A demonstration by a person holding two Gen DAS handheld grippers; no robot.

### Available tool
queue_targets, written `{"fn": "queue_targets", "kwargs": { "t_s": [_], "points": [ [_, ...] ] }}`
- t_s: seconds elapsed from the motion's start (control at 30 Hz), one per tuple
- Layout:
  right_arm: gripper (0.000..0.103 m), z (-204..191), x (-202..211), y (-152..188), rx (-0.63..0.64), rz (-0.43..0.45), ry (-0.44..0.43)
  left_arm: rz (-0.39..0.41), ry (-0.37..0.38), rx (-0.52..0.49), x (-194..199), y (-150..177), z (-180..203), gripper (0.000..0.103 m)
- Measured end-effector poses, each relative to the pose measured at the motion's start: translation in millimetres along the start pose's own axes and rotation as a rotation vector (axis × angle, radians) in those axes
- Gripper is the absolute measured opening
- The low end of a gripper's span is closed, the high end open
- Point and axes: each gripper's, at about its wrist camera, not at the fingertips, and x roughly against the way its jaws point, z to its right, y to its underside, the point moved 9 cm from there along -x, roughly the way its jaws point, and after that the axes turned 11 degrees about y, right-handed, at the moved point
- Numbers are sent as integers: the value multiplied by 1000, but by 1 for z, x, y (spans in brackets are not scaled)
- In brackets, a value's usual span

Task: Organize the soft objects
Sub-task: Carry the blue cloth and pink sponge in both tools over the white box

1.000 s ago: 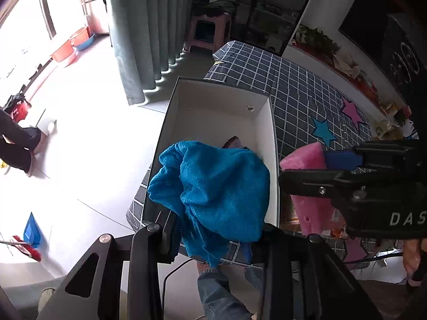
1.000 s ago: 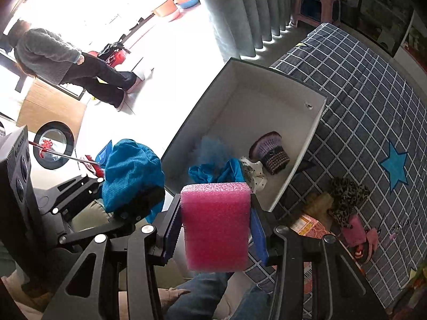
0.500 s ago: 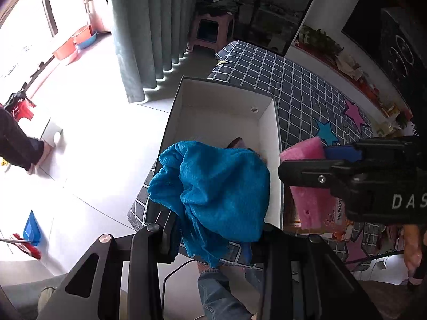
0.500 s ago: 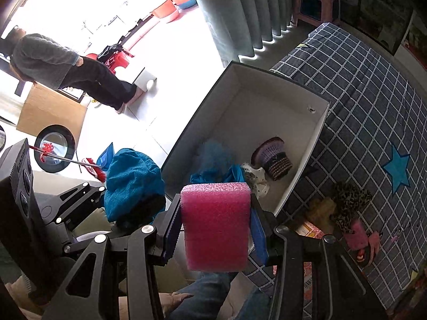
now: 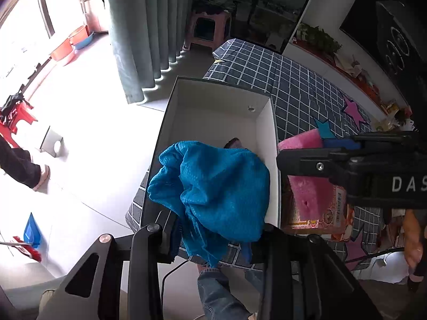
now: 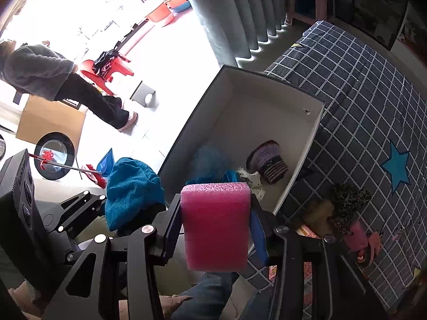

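2 grippers each hold a soft item above the near end of a white open box (image 5: 264, 133) that sits on a dark checked cover (image 6: 373, 85) with star patches. The left gripper (image 5: 213, 229) has its jaws closed partway on a bunched blue cloth (image 5: 213, 184), which hangs over the box's near left corner. The right gripper (image 6: 216, 229) has its jaws pressed against both sides of a pink foam block (image 6: 216, 224), held upright just beside the box's near right edge. Inside the box lie a purple knitted hat (image 6: 269, 164), a blue fluffy item (image 6: 210, 157) and a spotted white piece (image 6: 250, 178). A leopard-print item (image 6: 347, 200) rests on the cover to the right of the box.
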Motion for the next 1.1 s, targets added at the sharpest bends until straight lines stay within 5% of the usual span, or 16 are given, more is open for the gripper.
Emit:
{"fn": "queue_targets", "kwargs": {
  "t_s": [1.1],
  "points": [
    [48,25,-15,-28,-83,-6,-5,10,-28,19,-13,-26,-6,38]
  ]
}}
